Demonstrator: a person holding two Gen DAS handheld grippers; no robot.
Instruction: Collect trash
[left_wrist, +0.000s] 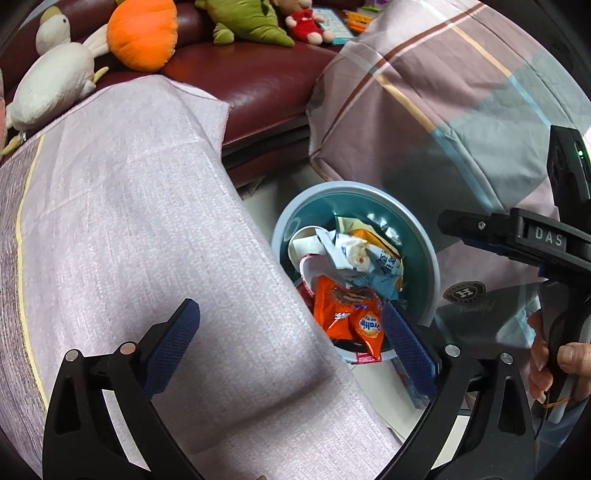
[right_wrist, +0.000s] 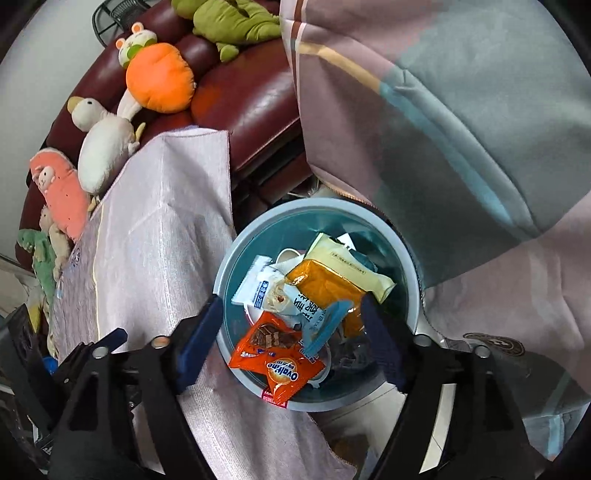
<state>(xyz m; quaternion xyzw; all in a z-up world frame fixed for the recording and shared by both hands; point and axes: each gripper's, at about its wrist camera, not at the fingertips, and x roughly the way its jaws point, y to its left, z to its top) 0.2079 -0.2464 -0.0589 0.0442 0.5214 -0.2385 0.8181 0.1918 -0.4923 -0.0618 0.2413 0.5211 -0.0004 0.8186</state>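
- Hanging over the round blue bin (right_wrist: 410, 266), the right tongs (right_wrist: 291, 328) stand released, nothing pressed between the pads.
- Lying loose between those tongs is a small blue strip (right_wrist: 325, 328), its long axis running from the near left up to the far right.
- Beneath it in the bin, the orange Ovaltine wrapper (right_wrist: 280, 362) points its long axis toward the near rim.
- Spread wide, the left tongs (left_wrist: 291, 343) grip nothing, straddling the cloth-covered worktop (left_wrist: 129, 221) edge.

Wrappers (right_wrist: 295, 295) are piled in the bin (right_wrist: 408, 258), which is set on the floor between a cloth-covered surface (right_wrist: 155, 236) at left and bedding (right_wrist: 461, 129) at right; plush toys (right_wrist: 155, 77) are lined on the sofa (right_wrist: 255, 107) behind.
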